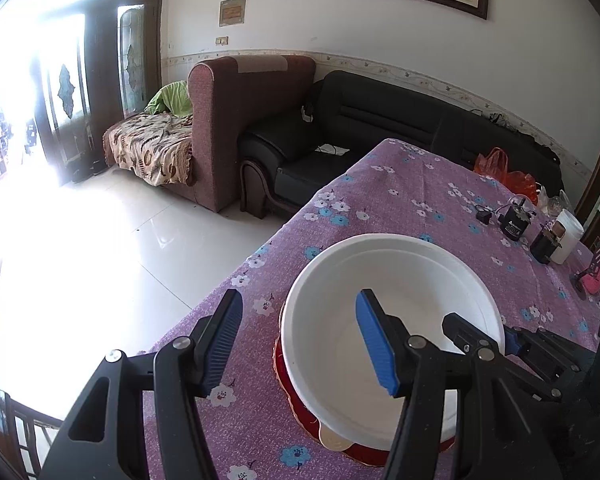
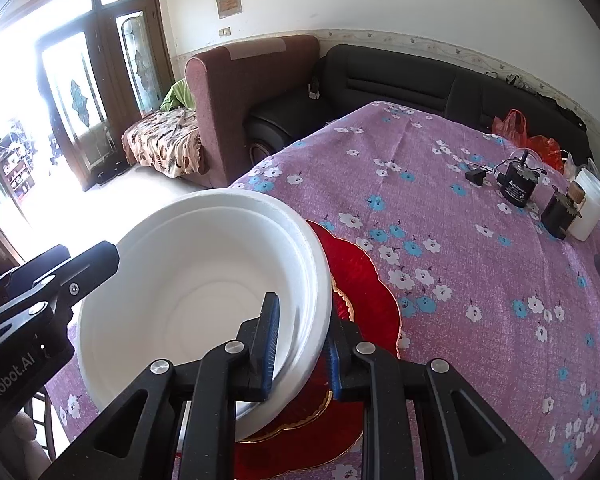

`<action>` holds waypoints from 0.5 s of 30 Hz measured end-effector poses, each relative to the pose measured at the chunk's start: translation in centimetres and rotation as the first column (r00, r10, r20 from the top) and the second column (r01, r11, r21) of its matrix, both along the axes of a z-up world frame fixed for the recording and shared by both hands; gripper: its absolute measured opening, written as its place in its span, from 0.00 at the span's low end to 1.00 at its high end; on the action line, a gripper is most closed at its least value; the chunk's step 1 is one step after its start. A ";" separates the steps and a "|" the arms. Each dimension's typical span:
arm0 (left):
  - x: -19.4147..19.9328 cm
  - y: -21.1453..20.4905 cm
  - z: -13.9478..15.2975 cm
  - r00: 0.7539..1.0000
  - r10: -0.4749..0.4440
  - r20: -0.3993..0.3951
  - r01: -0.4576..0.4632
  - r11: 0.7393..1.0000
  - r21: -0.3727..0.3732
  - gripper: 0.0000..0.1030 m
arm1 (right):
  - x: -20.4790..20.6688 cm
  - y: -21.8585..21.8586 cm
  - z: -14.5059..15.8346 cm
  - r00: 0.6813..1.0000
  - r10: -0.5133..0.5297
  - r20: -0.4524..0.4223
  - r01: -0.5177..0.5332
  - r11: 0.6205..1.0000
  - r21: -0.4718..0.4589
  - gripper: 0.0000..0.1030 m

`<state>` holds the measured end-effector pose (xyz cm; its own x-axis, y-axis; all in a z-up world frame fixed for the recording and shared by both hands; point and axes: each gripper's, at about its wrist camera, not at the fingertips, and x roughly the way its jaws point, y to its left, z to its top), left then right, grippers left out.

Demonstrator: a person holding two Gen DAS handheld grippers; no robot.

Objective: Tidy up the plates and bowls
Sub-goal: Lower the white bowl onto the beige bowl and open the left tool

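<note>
Right gripper (image 2: 300,344) clenched on rim of white foam bowl (image 2: 204,280), tilted over red gold-edged plate (image 2: 360,276) near edge of purple floral tablecloth (image 2: 480,240); left gripper (image 1: 300,340) released, straddling bowl's left rim

Matt white foam bowl (image 2: 204,280), glossy red plate (image 2: 360,280), woven floral tablecloth (image 2: 460,280)

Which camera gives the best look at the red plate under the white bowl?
The right wrist view: the red scalloped plate with its gold rim spreads wide beside the white foam bowl. The left wrist view shows only a sliver below the bowl.
</note>
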<state>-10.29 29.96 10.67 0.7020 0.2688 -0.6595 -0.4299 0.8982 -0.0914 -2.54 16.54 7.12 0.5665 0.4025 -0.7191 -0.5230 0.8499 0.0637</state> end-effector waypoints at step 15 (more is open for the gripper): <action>0.1 0.6 -0.8 1.000 -0.002 -0.026 0.002 1.000 -0.022 0.57 | -0.8 -0.7 1.5 1.000 -0.005 0.027 0.004 0.998 0.056 0.32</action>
<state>-10.15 30.56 9.91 0.6849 0.2525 -0.6834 -0.4304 0.8971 -0.0999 -3.35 15.89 8.62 0.5875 0.4390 -0.6798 -0.5214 0.8478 0.0969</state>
